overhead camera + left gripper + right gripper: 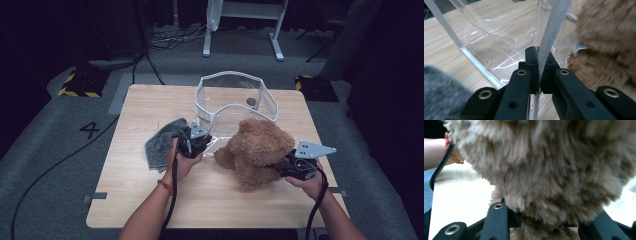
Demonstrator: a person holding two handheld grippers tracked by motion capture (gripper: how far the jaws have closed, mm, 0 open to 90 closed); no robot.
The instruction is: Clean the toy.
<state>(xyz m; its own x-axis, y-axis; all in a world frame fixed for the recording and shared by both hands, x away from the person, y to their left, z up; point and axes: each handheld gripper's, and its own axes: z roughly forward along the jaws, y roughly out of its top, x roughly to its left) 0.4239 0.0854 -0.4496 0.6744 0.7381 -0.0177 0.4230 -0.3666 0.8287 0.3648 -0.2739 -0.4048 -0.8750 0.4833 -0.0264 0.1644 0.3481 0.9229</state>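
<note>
Stuffing the teddy bear (260,150) into the clear bag (235,97) looks next: left gripper (538,75) jaws clamped on the bag's edge strip, right gripper (280,167) jaws squeezing bear fur on the desk (150,200). I'd hold that rim taut and lift the bear cleanly over.

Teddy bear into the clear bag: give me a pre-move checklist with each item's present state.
1. Left gripper clamped on the white trim of the clear bag: ok.
2. Right gripper gripping the teddy bear: ok.
3. Bag mouth held wide enough for the bear: cannot tell.
4. Grey cloth lying away from the bag mouth: ok.
5. Bear lifted off the table: not ok.
</note>
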